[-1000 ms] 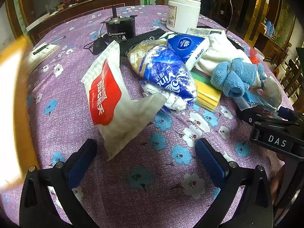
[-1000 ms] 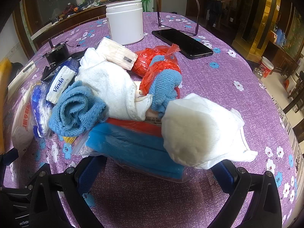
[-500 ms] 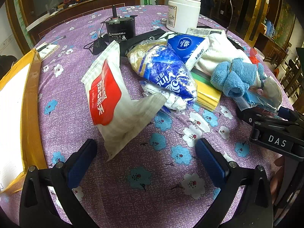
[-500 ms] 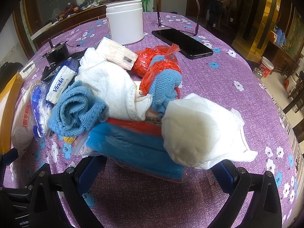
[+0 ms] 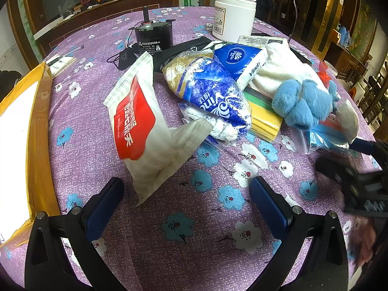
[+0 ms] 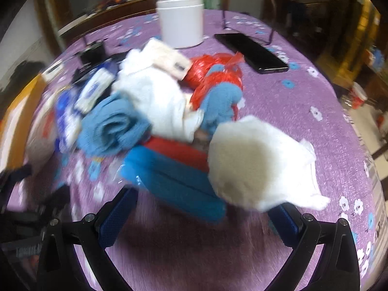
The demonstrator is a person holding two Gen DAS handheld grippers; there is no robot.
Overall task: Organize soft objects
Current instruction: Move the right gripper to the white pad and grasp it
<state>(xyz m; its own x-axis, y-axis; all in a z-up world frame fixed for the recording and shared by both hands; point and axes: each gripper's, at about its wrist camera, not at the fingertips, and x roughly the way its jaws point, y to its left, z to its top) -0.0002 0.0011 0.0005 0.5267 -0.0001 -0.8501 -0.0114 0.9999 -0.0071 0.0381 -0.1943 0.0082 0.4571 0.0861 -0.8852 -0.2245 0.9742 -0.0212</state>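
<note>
The right gripper (image 6: 201,215) is spread wide and holds nothing; its view is smeared with motion blur. Just ahead of it, at twelve o'clock, lies a blue cloth sealed in a clear zip bag (image 6: 174,181), its long axis running from ten to four o'clock across the opening. At one o'clock a fluffy white pad (image 6: 254,167) slumps over the bag's right end and hides the tip of the right finger. This arm looks far nearer the soft heap, so I judge the next pick is its job, most likely the pad or the bag.

Beyond them, a rolled blue terry towel (image 6: 114,128) sits at eleven o'clock, a white towel (image 6: 155,97) behind it, and a crinkled red plastic bag (image 6: 213,72) at twelve.

The left gripper (image 5: 186,198) is also spread and empty, above the purple flowered tablecloth (image 5: 206,254). A flat red-and-white pouch (image 5: 145,131) lies at eleven o'clock, its corner near the left finger, and a glossy blue Vinda tissue pack (image 5: 213,97) sits at twelve, farther out.
</note>
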